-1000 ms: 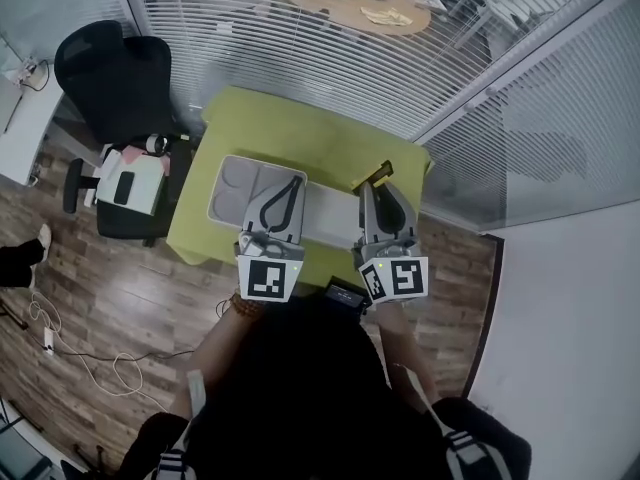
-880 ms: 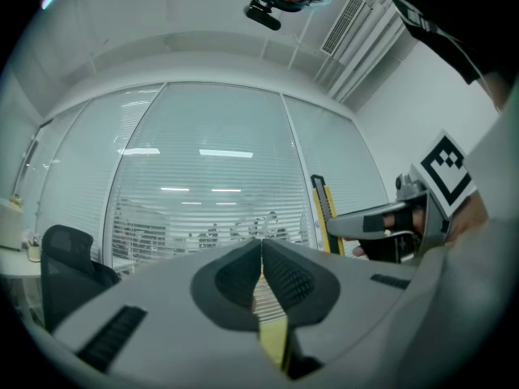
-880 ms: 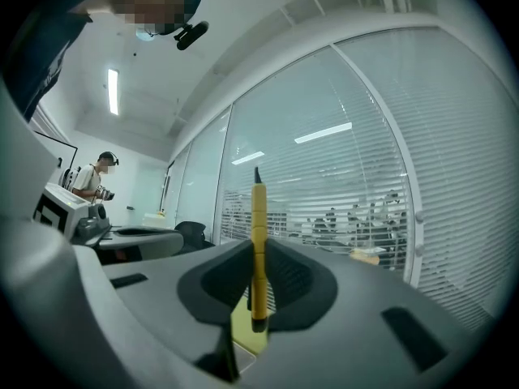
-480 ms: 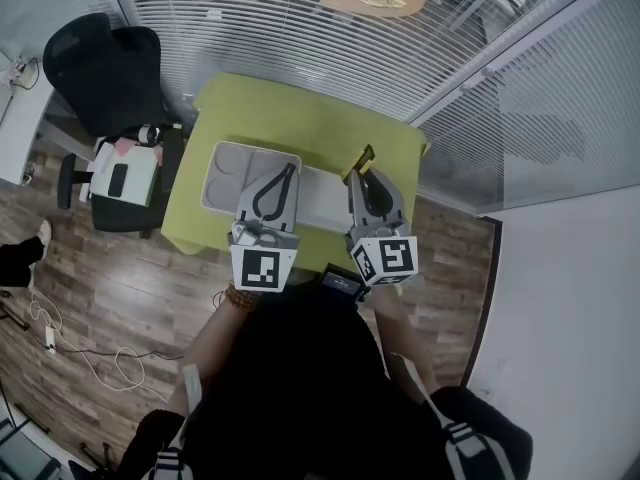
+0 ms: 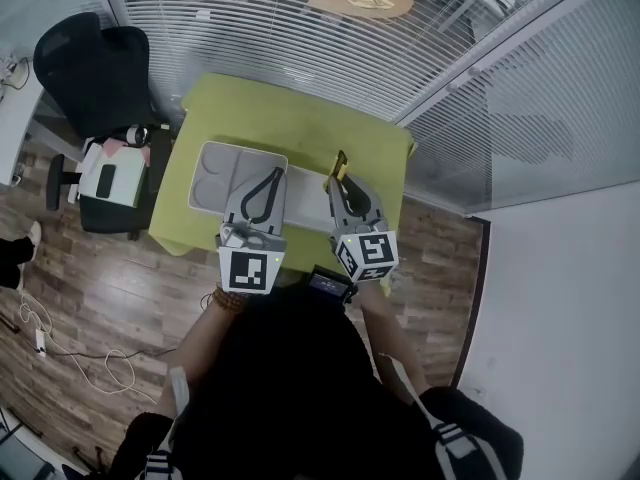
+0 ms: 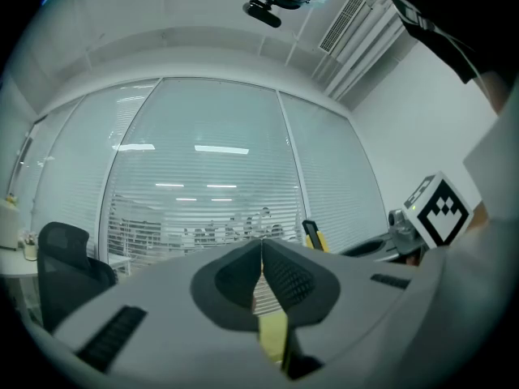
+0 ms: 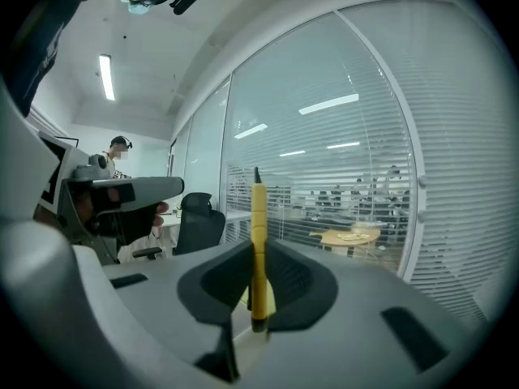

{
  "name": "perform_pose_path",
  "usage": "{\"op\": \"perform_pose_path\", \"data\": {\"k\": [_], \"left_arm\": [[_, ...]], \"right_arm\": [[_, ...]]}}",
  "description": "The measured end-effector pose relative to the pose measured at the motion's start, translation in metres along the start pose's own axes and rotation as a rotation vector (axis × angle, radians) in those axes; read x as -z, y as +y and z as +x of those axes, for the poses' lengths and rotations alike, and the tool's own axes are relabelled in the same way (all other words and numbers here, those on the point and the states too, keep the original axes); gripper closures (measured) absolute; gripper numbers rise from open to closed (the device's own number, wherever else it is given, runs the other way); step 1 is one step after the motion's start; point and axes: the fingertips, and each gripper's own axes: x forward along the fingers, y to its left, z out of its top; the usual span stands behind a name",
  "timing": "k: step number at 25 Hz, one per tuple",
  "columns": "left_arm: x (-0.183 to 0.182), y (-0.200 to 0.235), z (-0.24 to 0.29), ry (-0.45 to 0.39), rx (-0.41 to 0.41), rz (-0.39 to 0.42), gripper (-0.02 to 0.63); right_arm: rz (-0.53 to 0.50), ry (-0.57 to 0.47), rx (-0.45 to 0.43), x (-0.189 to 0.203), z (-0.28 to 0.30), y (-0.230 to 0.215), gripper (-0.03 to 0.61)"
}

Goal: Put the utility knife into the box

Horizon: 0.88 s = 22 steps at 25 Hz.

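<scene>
Utility knife [image 7: 258,233] over green table [image 5: 285,118]; glass walls [image 5: 300,28] with blinds.

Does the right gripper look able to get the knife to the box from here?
Probably yes: the right gripper, shut on the utility knife, is beside the right end of the box. The left gripper is over its middle, yet the right part looks uncovered.

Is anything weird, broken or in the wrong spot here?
Nothing looks spilled or broken. The only thing not in its place yet is the knife. It stands upright, pinched in the right hand-held gripper over the green table, and is not in the box.
</scene>
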Motion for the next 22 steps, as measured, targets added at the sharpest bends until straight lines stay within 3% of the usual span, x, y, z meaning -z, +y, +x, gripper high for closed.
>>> {"op": "perform_pose_path", "data": {"k": [22], "left_arm": [[0.003,0.0,-0.002,-0.008,-0.009,-0.018,0.6]], "right_arm": [[0.024,0.237,-0.108,0.088,0.022,-0.003,0.535]]}}
